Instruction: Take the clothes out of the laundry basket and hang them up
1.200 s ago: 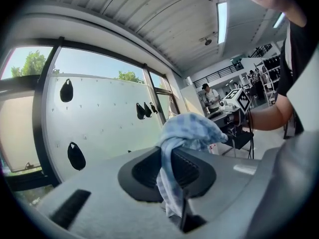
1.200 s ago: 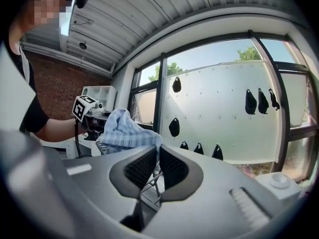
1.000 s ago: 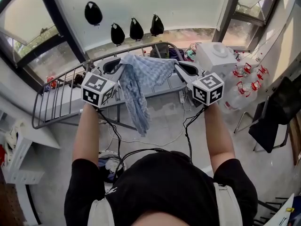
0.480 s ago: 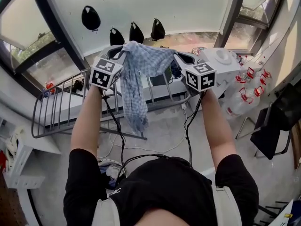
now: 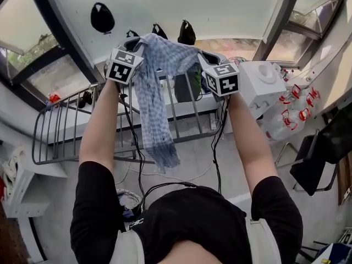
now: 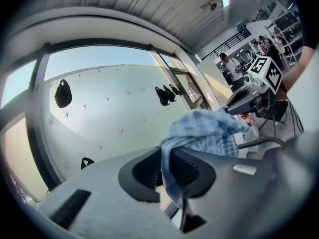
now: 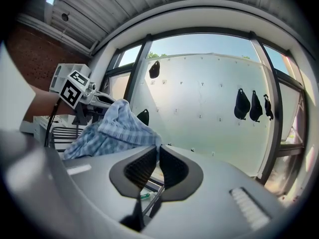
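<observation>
Blue-and-white checked cloth is held up at arm's length, pinched at both top corners. Left gripper: jaws clamped on one edge of the cloth, with fabric running down through the gap between the pads. Right gripper: jaws almost together, clamped on the other corner, with fabric bunching away toward the left gripper. The top edge sags a little between the two. The rest hangs as one long tail nearer the left gripper, in front of the grey wire drying rack; can't tell if the tail touches the rack. White wall behind, with black bags hanging on it. White boxy unit sits just right of the right gripper, clear red-capped bottles beside it.
</observation>
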A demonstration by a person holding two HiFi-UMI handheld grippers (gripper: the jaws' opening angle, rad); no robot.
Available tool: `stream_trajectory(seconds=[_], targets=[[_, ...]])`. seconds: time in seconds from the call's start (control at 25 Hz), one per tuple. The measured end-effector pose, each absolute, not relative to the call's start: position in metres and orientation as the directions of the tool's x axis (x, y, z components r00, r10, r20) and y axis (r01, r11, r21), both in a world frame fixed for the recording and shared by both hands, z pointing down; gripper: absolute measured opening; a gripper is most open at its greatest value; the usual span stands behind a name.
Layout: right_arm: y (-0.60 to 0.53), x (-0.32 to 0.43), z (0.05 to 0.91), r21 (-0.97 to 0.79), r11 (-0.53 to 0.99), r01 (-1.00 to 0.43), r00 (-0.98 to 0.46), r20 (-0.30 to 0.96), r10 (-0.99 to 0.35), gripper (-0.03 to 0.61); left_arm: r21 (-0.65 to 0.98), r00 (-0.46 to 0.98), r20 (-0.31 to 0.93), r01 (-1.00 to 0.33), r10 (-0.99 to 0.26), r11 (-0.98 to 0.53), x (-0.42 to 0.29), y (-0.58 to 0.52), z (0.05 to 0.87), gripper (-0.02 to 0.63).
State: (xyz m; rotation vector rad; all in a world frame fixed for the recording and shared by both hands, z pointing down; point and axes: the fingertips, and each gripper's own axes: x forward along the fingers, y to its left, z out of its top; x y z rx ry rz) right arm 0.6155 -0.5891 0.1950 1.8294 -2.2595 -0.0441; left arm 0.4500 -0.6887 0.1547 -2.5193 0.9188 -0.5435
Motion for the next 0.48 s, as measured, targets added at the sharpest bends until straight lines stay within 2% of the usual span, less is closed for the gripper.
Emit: stream_trajectory(seconds=[0.24,0.48], targets=[[-0.636,0.627,0.232,0.176,0.219,-0.96,-0.173,0.247,-0.954,0.034,-0.438,0.687,0.311,-0.51,-0.657,-0.74,0.454,-0.723,0.206,0.055],[-0.658,0.619,0.288,0.186,0.243,-0.952,-0.17,0.339,-0.925,0.034,-0.347,0.646,0.457,-0.503,-0.611,-0.791,0.441,-0.734,0.288,0.066]])
